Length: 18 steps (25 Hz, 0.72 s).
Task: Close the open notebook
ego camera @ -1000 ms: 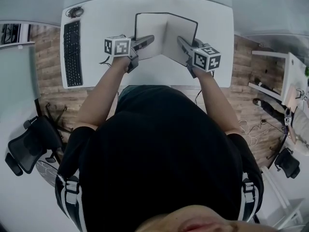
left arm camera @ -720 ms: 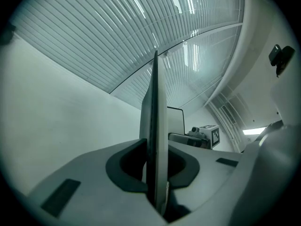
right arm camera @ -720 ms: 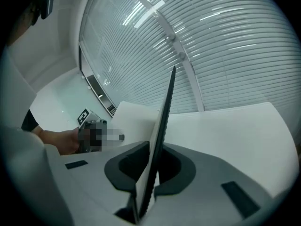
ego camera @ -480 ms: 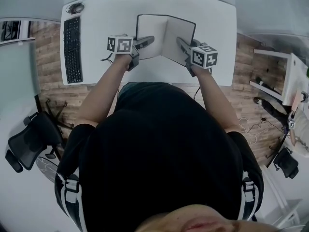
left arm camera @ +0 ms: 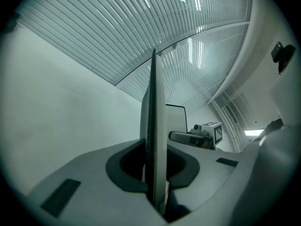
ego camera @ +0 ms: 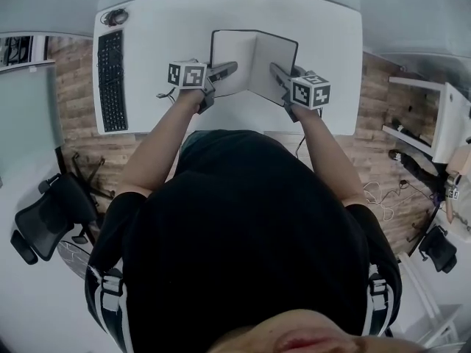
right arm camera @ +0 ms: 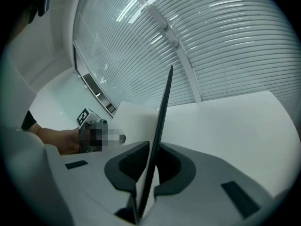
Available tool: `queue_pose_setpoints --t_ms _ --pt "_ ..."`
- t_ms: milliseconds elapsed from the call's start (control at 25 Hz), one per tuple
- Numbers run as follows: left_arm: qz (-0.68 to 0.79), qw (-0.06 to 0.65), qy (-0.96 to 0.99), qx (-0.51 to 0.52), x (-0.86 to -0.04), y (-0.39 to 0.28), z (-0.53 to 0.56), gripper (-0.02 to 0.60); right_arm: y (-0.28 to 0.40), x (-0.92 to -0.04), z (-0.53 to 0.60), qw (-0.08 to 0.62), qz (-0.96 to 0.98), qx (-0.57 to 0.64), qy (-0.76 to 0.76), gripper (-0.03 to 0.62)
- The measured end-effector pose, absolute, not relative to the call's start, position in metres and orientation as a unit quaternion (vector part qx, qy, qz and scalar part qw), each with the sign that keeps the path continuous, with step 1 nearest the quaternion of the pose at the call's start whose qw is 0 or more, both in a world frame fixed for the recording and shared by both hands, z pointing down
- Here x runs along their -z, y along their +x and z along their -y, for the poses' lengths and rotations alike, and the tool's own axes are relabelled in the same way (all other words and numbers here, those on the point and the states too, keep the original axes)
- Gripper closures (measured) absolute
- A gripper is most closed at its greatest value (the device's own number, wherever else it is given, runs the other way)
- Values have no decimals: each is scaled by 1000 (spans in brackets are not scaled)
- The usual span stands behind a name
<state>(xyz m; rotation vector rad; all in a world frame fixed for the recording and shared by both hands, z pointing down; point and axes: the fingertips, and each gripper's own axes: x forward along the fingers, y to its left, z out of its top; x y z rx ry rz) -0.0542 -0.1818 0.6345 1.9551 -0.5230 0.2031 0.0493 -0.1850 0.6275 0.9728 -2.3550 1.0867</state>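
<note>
Over the white desk (ego camera: 162, 43), the half-open notebook (ego camera: 239, 50) has sunk lower.

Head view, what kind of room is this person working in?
Most likely an office: a white desk carries a keyboard and a notebook, and a black swivel chair stands on the floor at the left.

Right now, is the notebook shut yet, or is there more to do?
Not shut yet. Done: the left gripper has its jaws shut on the left half of the notebook, and the right gripper on the right half. In hand: the two halves stand apart like a V over the desk. Left: swing the halves together until the covers meet.
</note>
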Motion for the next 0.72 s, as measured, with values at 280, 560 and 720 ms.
queue_pose_setpoints --t_ms 280,560,720 --pt "216 542 806 -96 -655 -51 183 520 51 -647 187 196 829 -397 342 536" --pt "214 566 789 -106 -679 -55 180 520 47 -668 187 209 819 -412 339 536" --pt "212 581 778 -115 -696 -56 181 520 47 -684 188 220 814 -420 336 536"
